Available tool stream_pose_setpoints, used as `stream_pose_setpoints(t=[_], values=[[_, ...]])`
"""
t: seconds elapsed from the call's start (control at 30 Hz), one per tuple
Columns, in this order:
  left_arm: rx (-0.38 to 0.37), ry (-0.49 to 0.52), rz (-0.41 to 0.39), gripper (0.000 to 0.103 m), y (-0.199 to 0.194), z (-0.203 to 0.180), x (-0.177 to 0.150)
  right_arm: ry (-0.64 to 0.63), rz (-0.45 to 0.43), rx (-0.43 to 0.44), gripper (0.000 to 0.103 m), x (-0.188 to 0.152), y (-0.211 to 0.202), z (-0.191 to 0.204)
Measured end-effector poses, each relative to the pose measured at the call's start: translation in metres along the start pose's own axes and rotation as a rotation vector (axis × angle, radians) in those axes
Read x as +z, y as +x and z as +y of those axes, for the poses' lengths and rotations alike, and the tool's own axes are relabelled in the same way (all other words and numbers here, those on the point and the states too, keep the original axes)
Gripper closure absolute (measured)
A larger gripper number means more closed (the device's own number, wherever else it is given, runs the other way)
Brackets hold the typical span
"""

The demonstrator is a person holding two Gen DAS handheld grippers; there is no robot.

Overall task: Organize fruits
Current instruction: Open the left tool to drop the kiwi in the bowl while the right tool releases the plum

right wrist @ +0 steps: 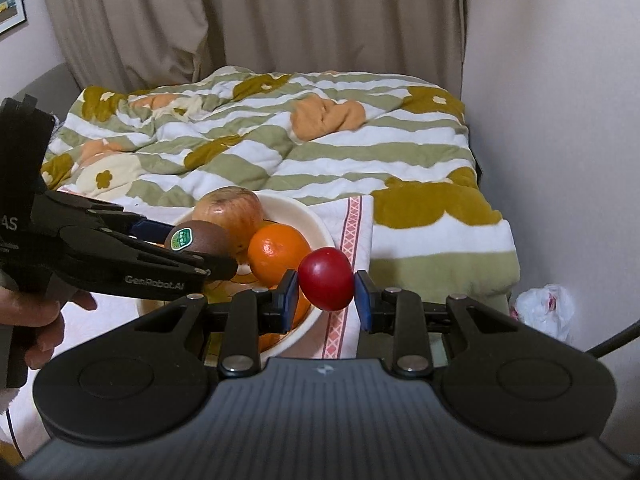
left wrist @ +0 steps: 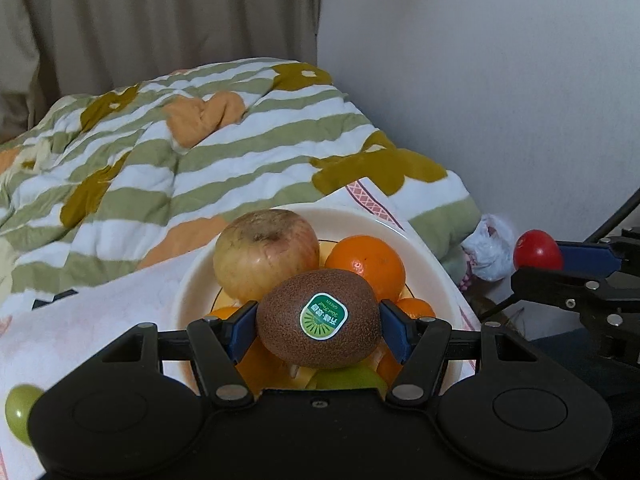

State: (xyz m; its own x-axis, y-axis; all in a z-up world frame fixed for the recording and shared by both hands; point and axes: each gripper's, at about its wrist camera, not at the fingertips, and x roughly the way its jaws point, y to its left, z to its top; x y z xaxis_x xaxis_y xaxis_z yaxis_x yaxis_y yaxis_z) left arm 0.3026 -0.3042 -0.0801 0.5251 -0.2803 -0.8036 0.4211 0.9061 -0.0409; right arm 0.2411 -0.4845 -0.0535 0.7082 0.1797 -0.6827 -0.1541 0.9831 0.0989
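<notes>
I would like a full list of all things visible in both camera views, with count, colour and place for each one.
kiwi: 1, brown with green sticker, held above the bowl
red fruit: 1, red, held at the bowl's right edge
apple: 1, yellow-red, in the bowl
orange: 1 whole, orange, beside the apple; more orange pieces below
bowl: 1, cream, on the cloth
green fruit: 1, on the cloth at left
cloth: 1, white-pink, under the bowl
blanket: 1, green-white striped, behind
plastic bag: 1, white, at the wall
curtain: beige, behind
left gripper: black, blue pads
right gripper: black, blue pads
hand: 1, on the left gripper's handle
</notes>
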Motion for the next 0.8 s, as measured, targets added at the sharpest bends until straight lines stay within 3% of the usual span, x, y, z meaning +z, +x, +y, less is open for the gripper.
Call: stream_pose_setpoints(t=[0.1, 0.17, 0.2, 0.4, 0.8], values=[[0.0, 0.018, 0.005, 0.031, 0.005, -0.001, 0.002, 0.005, -0.001, -0.007, 0.058, -0.001, 0.0, 0.0], [0.003, 0.033, -0.025, 0.008, 0.0, -0.003, 0.001, 0.006, -0.002, -0.009, 0.058, -0.001, 0.0, 0.002], [0.006, 0.035, -0.045, 0.005, -0.005, -0.003, 0.0, 0.006, -0.002, -0.01, 0.058, -0.001, -0.001, 0.002], [0.03, 0.038, -0.087, 0.003, -0.031, 0.005, -0.006, 0.01, -0.003, -0.005, 0.058, 0.001, 0.0, 0.005], [0.103, -0.095, -0.136, 0.003, -0.086, 0.037, -0.038, -0.076, 0.0, 0.053, 0.058, -0.004, 0.025, 0.034]])
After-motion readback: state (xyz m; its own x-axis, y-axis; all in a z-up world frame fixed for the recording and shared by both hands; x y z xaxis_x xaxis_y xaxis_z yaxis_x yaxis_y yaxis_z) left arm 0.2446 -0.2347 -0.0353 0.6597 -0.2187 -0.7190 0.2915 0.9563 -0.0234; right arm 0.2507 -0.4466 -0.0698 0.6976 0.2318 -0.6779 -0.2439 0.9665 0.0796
